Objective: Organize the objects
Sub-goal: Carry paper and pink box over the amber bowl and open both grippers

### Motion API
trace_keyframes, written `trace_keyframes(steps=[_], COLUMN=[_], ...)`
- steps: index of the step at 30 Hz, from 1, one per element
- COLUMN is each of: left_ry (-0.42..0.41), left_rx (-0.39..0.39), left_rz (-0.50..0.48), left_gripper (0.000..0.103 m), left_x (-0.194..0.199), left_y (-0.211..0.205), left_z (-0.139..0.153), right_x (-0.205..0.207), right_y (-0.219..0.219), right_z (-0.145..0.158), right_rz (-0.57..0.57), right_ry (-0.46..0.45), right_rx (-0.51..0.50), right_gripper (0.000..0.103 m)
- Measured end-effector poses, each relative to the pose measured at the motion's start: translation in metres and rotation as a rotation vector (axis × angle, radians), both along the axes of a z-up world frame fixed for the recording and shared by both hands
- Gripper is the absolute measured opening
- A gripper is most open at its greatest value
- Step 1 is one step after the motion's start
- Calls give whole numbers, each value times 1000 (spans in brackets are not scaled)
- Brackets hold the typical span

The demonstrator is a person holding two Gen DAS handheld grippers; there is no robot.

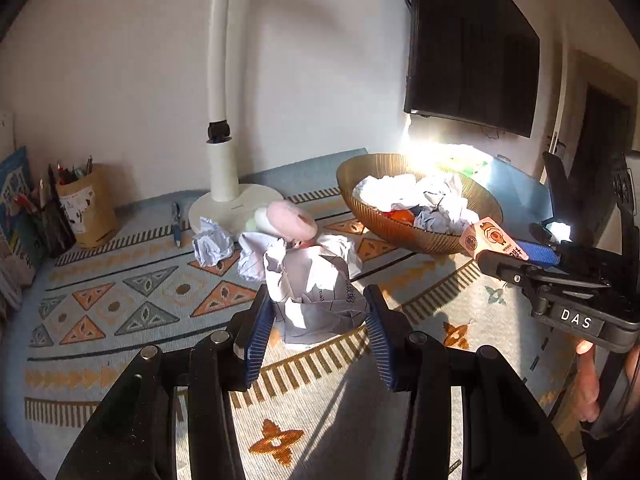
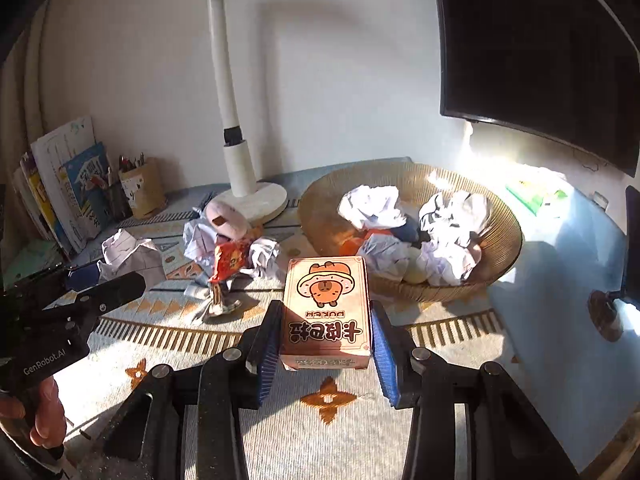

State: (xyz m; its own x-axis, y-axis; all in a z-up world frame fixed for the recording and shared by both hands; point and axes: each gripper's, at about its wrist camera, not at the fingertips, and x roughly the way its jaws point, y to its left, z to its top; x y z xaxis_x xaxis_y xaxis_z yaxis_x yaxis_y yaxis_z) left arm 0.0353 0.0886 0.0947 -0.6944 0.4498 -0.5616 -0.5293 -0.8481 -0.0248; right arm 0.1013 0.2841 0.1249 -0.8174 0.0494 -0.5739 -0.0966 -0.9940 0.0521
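My left gripper (image 1: pixel 318 320) is shut on a big crumpled paper ball (image 1: pixel 316 292) and holds it above the patterned mat. My right gripper (image 2: pixel 325 328) is shut on a pink card box with a cartoon animal (image 2: pixel 326 312); the box also shows in the left wrist view (image 1: pixel 490 238), beside the basket. A round woven basket (image 2: pixel 504 216) sits just beyond the box and holds several crumpled papers (image 2: pixel 372 204) and an orange item. More paper balls (image 1: pixel 212 244), a pink plush (image 1: pixel 290 220) and a red snack packet (image 2: pixel 228 260) lie on the mat near the lamp.
A white desk lamp (image 1: pixel 222 168) stands at the back centre. A brown pen holder (image 1: pixel 90 208) and books (image 2: pixel 72 196) stand at the back left. A blue pen (image 1: pixel 176 224) lies by the lamp base. A dark screen (image 1: pixel 472 48) hangs on the wall at right. A green packet (image 2: pixel 536 194) lies behind the basket.
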Motion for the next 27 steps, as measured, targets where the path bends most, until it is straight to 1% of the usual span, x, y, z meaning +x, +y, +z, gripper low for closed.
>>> trace_keyframes(steps=[1, 3, 4, 5, 6, 8, 11, 14, 17, 19, 20, 21, 22, 23, 24, 25, 27], left_ry=[23, 76, 97, 98, 80, 23, -63, -127, -148, -158, -164, -168, -175, -183, -175, -158, -137], left_rx=[-8, -39, -65, -83, -82, -38, 37, 80, 74, 66, 65, 66, 59, 37, 21, 10, 3], left_rz=[-23, -53, -57, -61, -69, -90, -103, -98, -95, -96, -99, -105, -105, -97, -91, -91, -99], left_gripper=[42, 43, 43, 43, 43, 43, 43, 42, 42, 42, 44, 54, 57, 68, 72, 73, 78], left_x=[-7, -22, -30, -41, -51, -71, -95, -112, -121, -127, -129, -130, -130, -130, -127, -122, -110], left_y=[15, 48, 64, 79, 91, 107, 123, 132, 142, 150, 153, 155, 157, 157, 156, 152, 140], left_z=[9, 20, 21, 19, 17, 11, 3, -7, -16, -22, -25, -26, -28, -29, -28, -25, -17], right_x=[-6, -20, -27, -34, -40, -53, -75, -94, -108, -115, -119, -123, -124, -124, -122, -118, -108], right_y=[14, 43, 57, 71, 82, 99, 112, 118, 123, 126, 128, 129, 129, 131, 132, 133, 130], right_z=[10, 20, 23, 23, 23, 20, 13, 5, -5, -12, -15, -18, -20, -22, -22, -21, -16], right_rz=[-45, -126, -154, -170, -177, -193, -206, -205, -205, -196, -185, -170, -160, -161, -161, -158, -155], right_ry=[28, 52, 55, 55, 57, 55, 33, 16, -3, -13, -17, -21, -27, -33, -34, -30, -20], right_rx=[-1, -21, -50, -87, -120, -158, -175, -181, -188, -210, -223, -234, -244, -258, -272, -285, -296], right_gripper=[40, 41, 41, 41, 41, 41, 41, 41, 41, 40, 40, 41, 41, 43, 43, 43, 43])
